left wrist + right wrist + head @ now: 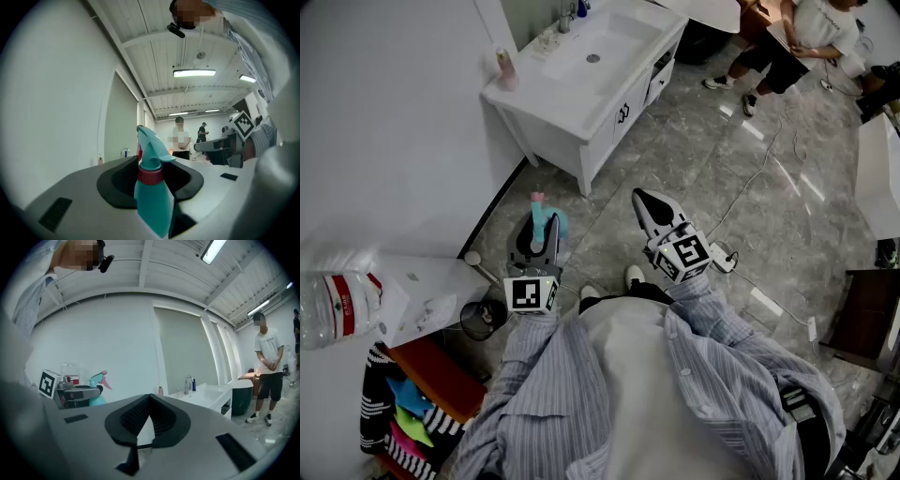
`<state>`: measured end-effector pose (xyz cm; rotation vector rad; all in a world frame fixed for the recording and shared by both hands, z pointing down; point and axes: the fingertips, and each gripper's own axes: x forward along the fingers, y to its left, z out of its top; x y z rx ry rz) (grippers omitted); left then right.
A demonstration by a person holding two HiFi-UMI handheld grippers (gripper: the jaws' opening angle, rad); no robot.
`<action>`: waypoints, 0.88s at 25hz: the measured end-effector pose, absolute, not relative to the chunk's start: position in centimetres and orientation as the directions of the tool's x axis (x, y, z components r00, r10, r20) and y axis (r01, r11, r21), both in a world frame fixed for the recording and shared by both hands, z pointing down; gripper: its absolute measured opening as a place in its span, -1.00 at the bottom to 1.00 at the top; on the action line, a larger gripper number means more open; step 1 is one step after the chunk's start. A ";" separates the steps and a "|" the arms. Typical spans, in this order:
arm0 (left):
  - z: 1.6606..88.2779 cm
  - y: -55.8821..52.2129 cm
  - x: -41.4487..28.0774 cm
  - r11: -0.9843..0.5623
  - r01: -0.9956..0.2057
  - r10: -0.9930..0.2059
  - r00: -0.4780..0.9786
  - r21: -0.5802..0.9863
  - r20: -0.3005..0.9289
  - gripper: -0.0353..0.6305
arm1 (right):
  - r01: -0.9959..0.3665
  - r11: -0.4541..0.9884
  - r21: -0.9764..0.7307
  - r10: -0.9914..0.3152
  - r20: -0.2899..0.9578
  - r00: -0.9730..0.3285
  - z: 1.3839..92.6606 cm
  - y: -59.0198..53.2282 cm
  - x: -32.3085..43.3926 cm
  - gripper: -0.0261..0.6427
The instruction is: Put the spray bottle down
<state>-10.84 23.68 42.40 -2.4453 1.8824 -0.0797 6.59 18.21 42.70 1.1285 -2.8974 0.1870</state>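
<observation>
A teal spray bottle (pixel 553 225) with a pink trigger and a red collar stands upright between the jaws of my left gripper (pixel 540 225), which is shut on it. In the left gripper view the spray bottle (pixel 152 192) fills the gap between the black pads (pixel 117 187), nozzle pointing right. My right gripper (pixel 643 199) is held beside it to the right, jaws shut with nothing in them. In the right gripper view its tips (pixel 149 397) meet in a point. The spray bottle (pixel 97 378) shows there at the left.
A white vanity with a sink (pixel 546 105) stands ahead against the wall, a small pink bottle (pixel 504 67) on its corner. At the left are a white shelf (pixel 422 281), a large water bottle (pixel 337 305) and a black cup (pixel 478 319). A person (pixel 797 37) stands far right. Cables (pixel 759 178) cross the marble floor.
</observation>
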 end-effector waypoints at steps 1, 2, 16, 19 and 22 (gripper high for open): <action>42.4 23.7 -10.8 -0.256 -0.964 -0.967 0.256 -0.073 0.008 -0.46 | -0.676 0.730 -0.102 -0.672 0.069 -0.737 42.7 18.2 6.6 -0.88; 42.5 23.7 -10.7 -0.257 -0.964 -0.966 0.257 -0.071 0.008 -0.46 | -0.676 0.730 -0.102 -0.672 0.070 -0.737 42.7 18.2 6.7 -0.88; 42.3 23.5 -10.5 -0.262 -0.963 -0.965 0.263 -0.067 0.002 -0.46 | -0.662 0.740 -0.118 -0.661 0.058 -0.748 42.6 18.5 6.6 -0.88; 42.3 23.6 -10.6 -0.264 -0.962 -0.964 0.264 -0.067 -0.001 -0.46 | -0.665 0.738 -0.111 -0.663 0.060 -0.746 42.6 18.7 6.5 -0.88; 42.2 23.8 -10.9 -0.267 -0.962 -0.964 0.268 -0.065 -0.004 -0.46 | -0.669 0.736 -0.106 -0.666 0.062 -0.743 42.4 19.1 6.2 -0.88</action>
